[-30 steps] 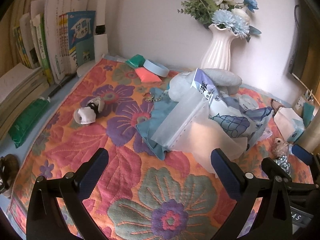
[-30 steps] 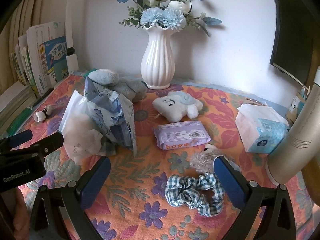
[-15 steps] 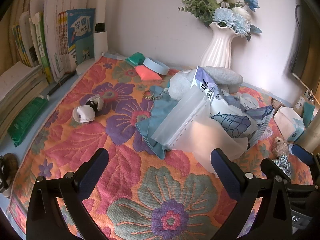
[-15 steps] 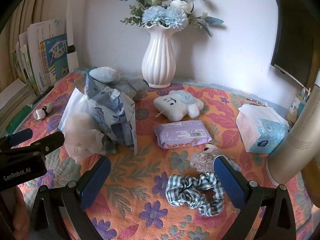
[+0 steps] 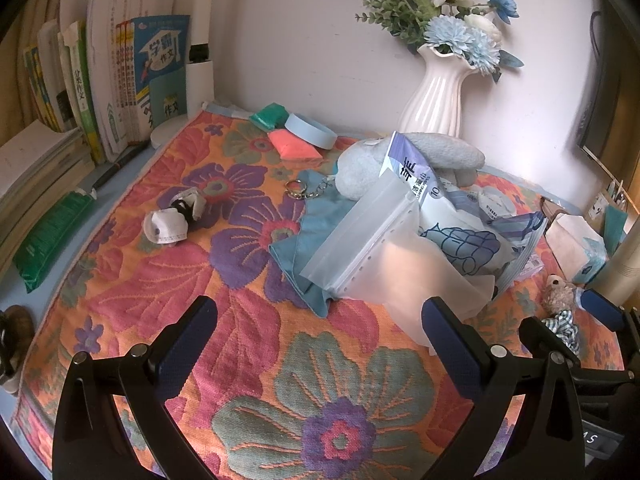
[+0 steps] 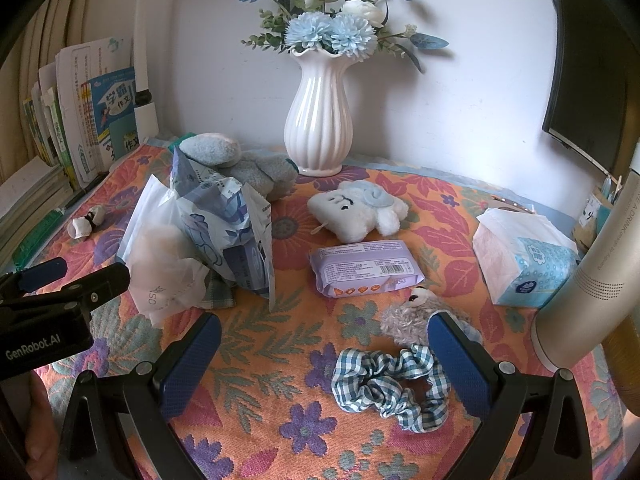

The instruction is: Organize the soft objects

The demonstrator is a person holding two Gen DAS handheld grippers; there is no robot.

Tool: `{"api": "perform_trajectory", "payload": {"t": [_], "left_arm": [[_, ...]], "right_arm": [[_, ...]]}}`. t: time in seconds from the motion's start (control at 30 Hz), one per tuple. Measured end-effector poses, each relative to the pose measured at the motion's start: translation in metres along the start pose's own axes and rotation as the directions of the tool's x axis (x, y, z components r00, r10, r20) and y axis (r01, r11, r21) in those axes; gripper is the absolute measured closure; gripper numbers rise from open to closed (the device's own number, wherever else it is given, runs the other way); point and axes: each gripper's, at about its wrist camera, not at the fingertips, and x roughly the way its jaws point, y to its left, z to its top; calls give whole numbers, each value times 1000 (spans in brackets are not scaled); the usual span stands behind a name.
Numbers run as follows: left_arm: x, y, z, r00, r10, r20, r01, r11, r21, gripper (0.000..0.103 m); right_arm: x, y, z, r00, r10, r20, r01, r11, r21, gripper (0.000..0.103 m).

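Note:
On the floral cloth (image 6: pixel 280 344) lie soft things: a checked scrunchie (image 6: pixel 390 386), a small grey plush (image 6: pixel 408 314), a white plush (image 6: pixel 358 210), a purple wipes pack (image 6: pixel 366 268), a grey-blue plush (image 6: pixel 240 164) and a heap of plastic bags (image 6: pixel 208 236). My right gripper (image 6: pixel 324 360) is open and empty, just above the scrunchie. My left gripper (image 5: pixel 318 338) is open and empty, in front of the bag heap (image 5: pixel 404 248) and a teal cloth (image 5: pixel 304 240). A small crumpled white item (image 5: pixel 172 220) lies to the left.
A white vase with blue flowers (image 6: pixel 320 120) stands at the back. Books (image 5: pixel 116 80) line the left side. A tissue pack (image 6: pixel 524 256) and a tall beige cylinder (image 6: pixel 592 280) stand on the right. A blue tape ring (image 5: pixel 310 136) and a pink pad (image 5: pixel 294 150) lie at the far left.
Both grippers have drifted slightly; the views shift a little. Nothing on the cloth has moved, and both grippers stay open.

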Motion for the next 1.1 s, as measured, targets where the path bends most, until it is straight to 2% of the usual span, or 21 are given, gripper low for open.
{"api": "perform_trajectory", "payload": {"t": [0.7,0.8,0.87,0.93,1.07,1.1], "left_arm": [[0,0,1,1000,3,0,-3,1000,-1,1],[-14,9,-1,998,30,54,-27,999,-47,1],[-29,24,-4,997,5,79,3,995,-100,1],[-38,36,-7,998,-6,67,13,994,-111,1],[-50,43,-4,996,68,53,-66,997,-29,1],[-52,46,-3,997,67,49,-66,997,-26,1]], "right_arm": [[0,0,-1,1000,0,0,0,1000,-1,0],[0,-2,-1,1000,4,7,-4,1000,9,0],[-1,-4,-2,1000,16,13,-17,1000,21,0],[-1,-6,-2,999,28,18,-29,999,30,0],[-5,-12,-2,998,49,34,-51,997,52,0],[-6,-13,-2,998,55,38,-57,997,56,0]]}}
